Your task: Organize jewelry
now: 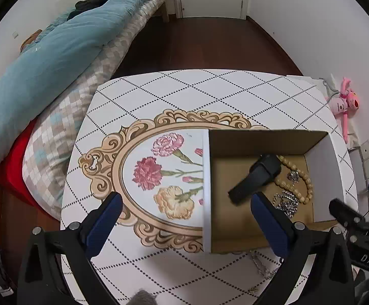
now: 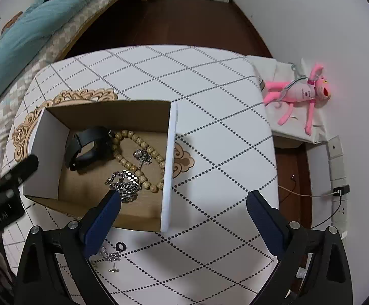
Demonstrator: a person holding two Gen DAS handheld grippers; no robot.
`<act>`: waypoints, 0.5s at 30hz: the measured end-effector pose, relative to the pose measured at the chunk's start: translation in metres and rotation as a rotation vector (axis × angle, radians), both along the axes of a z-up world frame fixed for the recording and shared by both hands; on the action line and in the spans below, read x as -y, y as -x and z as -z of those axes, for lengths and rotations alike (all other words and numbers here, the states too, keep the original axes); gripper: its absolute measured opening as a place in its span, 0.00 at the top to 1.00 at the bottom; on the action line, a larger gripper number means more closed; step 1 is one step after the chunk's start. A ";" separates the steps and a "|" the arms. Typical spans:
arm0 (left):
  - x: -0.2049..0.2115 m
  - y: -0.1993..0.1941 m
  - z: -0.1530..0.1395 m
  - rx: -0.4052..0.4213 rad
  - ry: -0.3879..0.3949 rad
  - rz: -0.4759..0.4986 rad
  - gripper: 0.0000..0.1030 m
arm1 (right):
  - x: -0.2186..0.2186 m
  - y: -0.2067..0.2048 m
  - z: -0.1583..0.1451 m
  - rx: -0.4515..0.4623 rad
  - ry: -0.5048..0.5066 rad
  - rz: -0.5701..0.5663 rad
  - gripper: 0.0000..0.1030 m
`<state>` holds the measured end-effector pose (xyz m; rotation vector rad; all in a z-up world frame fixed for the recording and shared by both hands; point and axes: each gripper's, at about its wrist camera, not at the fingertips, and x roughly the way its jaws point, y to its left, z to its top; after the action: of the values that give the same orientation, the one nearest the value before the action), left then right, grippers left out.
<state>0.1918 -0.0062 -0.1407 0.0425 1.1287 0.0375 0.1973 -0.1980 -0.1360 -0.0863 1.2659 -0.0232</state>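
Both the left gripper (image 1: 185, 204) and right gripper (image 2: 183, 203) are spread wide and empty; wooden beads (image 2: 133, 150), silver chain (image 2: 124, 181) and watch (image 2: 88, 147) are gathered in the cardboard box (image 2: 52, 150) (small pieces (image 2: 110, 255) remain outside, presumably next).

The left hand-held gripper (image 1: 184, 216) hangs above the surface (image 1: 174, 89) with its jaws wide apart and nothing between them. One blue finger sits over the floral oval, the other over the open cardboard box (image 1: 260, 142). Inside the box lie a black watch (image 1: 255, 178), a wooden bead string (image 1: 298, 175) and a silver chain (image 1: 286, 203). The right hand-held gripper (image 1: 357, 203) enters at the right edge.
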 end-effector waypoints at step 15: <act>-0.002 0.053 -0.035 0.078 -0.035 -0.029 0.00 | -0.005 0.058 -0.048 0.124 -0.090 -0.004 0.01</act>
<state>0.1387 -0.0043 -0.1053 0.0552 1.0510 0.0841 0.1391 -0.1932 -0.0882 -0.0092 1.1415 0.0313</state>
